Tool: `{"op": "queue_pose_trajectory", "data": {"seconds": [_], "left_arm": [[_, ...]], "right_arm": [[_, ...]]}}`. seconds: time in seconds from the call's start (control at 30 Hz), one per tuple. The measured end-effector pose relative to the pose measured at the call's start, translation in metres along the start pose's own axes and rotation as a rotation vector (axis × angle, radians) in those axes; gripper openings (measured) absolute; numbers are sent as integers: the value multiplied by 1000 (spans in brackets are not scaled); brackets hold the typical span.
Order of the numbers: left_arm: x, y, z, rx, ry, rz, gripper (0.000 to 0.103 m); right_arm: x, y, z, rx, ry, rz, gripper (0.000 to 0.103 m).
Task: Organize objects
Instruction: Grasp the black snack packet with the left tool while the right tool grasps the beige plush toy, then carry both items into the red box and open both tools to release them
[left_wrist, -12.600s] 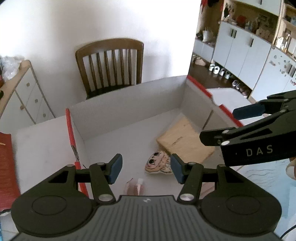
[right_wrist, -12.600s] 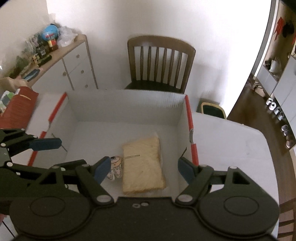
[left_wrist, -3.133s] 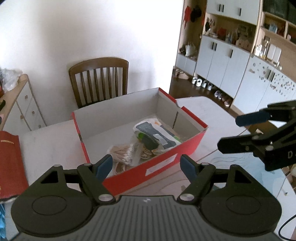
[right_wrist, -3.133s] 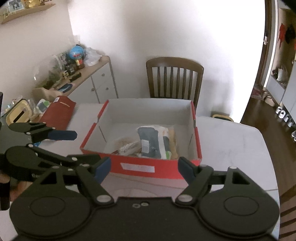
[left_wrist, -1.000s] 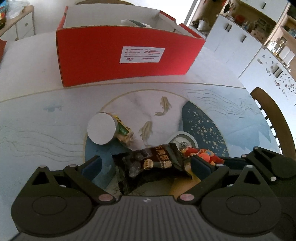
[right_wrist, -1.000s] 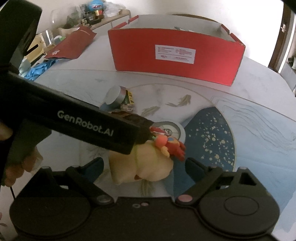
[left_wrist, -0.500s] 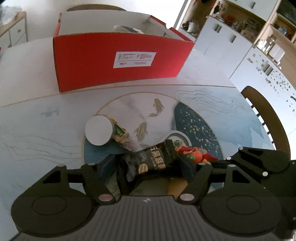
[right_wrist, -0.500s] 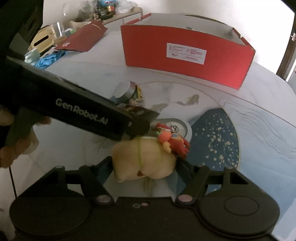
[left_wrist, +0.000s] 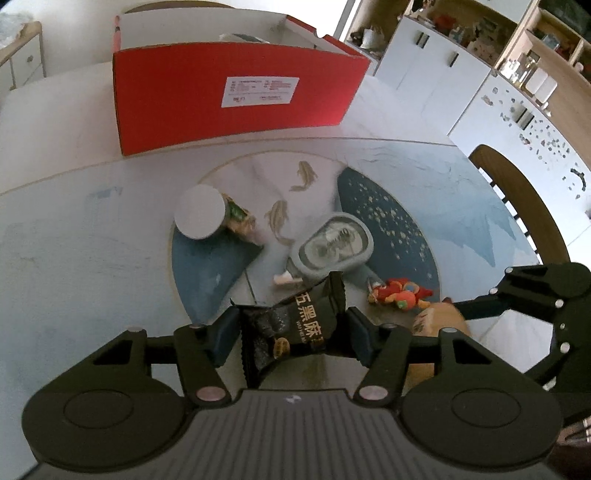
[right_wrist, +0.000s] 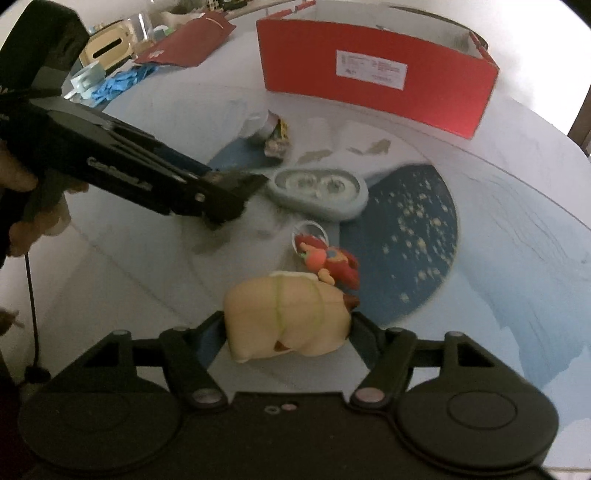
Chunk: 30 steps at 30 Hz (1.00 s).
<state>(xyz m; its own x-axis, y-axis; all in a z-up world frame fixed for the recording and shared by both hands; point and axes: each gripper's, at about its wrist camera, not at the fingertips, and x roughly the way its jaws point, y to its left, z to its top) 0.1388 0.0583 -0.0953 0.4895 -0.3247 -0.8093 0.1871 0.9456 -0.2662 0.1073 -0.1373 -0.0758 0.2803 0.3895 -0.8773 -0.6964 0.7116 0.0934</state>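
As seen from the left wrist view, the left gripper (left_wrist: 291, 334) occupies the lower centre of the frame, its jaws having just been closing and now pinching a black snack packet (left_wrist: 295, 328) across its width, one blue pad on each crimped side, presumably so the flat wrapper can travel without slipping. Upper centre: red cardboard box (left_wrist: 236, 99), open-topped, label facing the camera, the likely destination, standing well apart from the grip. Centre left: a cylindrical tub (left_wrist: 201, 216) lying on its side on the patterned table mat (left_wrist: 391, 206). Centre: a pale blue oval case (left_wrist: 334, 243), just above the packet's upper corner. Right of centre: a small red figurine (left_wrist: 400, 295), loose on the mat; whether it touches the tan toy beside it cannot be told. Right wrist view, lower centre: right gripper (right_wrist: 288, 332), closed on a cream plush toy (right_wrist: 288, 314), both pads pressing its soft flanks, a wide hold that suits a squashy body. Just above it, the red figurine with its ring, apparently not gripped. Centre: the oval case. Left: the left gripper entering diagonally, the dark packet at its tip, a person's hand (right_wrist: 22, 206) on its handle. Upper centre: the red box. Upper left: a red lid or folder (right_wrist: 188, 40) and blue gloves (right_wrist: 118, 83), off the mat.
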Motion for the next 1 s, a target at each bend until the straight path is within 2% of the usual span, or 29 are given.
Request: {"op": "queue_pose_trajectory", "data": {"seconds": [0.23,0.5,0.63,1.0], "left_arm": [[-16,-8,-12,15,-2,-26,61],[-33,-17,-9,12,-14,-55,61],[-44,-23,1,25,-49,-64,61],[-73,-29,55,65,-200,-53,61]], "right_arm": [[-21,-6,-5,31,-24,-5,70],[-43,-19,17,70,-87,-18,70],[-57,-35,36,145,-137,11,70],[-92,-70,105,141,-304,-49,70]]}}
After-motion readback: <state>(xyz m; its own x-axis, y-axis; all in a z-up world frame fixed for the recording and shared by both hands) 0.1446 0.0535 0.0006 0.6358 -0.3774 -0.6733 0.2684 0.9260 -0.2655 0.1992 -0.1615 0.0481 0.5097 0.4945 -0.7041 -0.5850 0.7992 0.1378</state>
